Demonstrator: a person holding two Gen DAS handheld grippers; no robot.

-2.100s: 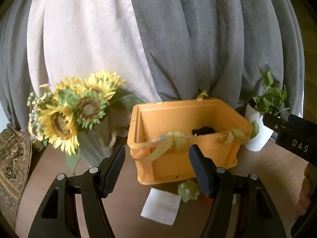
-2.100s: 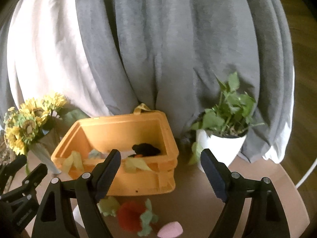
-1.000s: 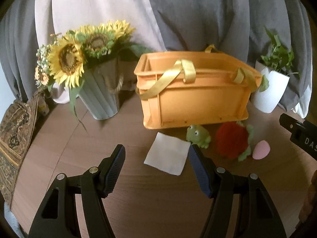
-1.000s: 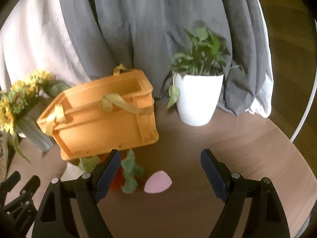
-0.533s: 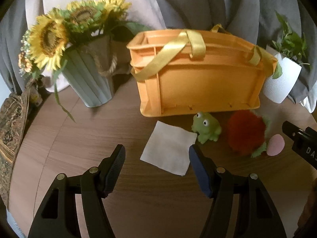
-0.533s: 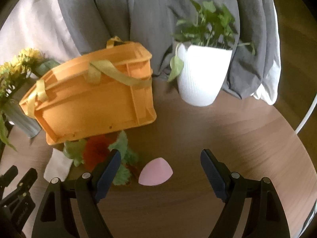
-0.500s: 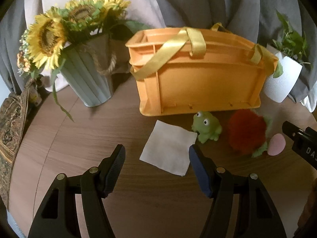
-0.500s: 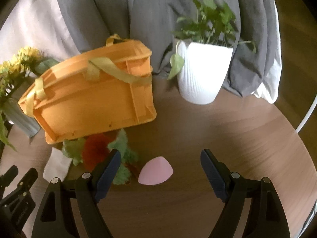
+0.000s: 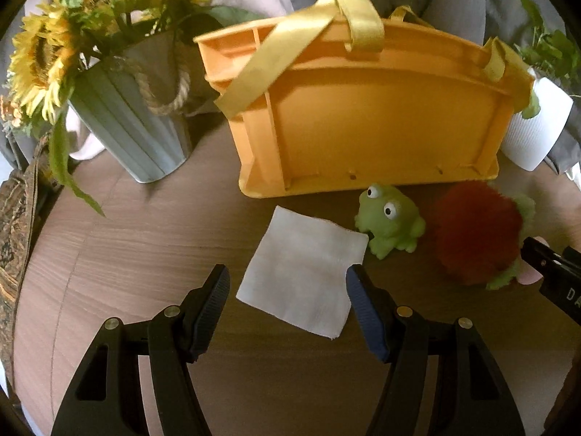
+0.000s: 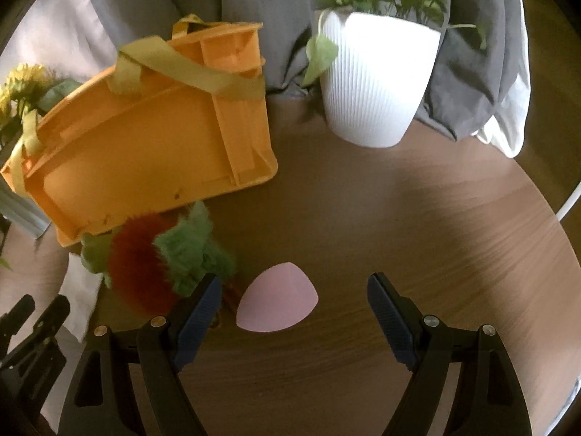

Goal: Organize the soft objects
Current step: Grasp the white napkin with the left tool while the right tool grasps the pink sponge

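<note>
An orange crate (image 9: 363,116) with yellow ribbon handles stands on the round wooden table; it also shows in the right wrist view (image 10: 145,141). In front of it lie a white cloth square (image 9: 301,272), a green frog toy (image 9: 390,219), a red-and-green plush (image 9: 475,232) and a pink egg-shaped sponge (image 10: 277,301). My left gripper (image 9: 288,279) is open, its jaws on either side of the cloth's near part. My right gripper (image 10: 294,290) is open, the sponge between its jaws toward the left one. The plush (image 10: 145,265) sits left of it.
A grey pot of sunflowers (image 9: 134,123) stands left of the crate. A white pot with a green plant (image 10: 377,80) stands to its right. Grey and white curtains hang behind. The table edge curves at the right (image 10: 559,239).
Both grippers have dropped lower and moved forward toward the table. The cloth now lies between the left jaws and the pink sponge between the right jaws. Both stay open.
</note>
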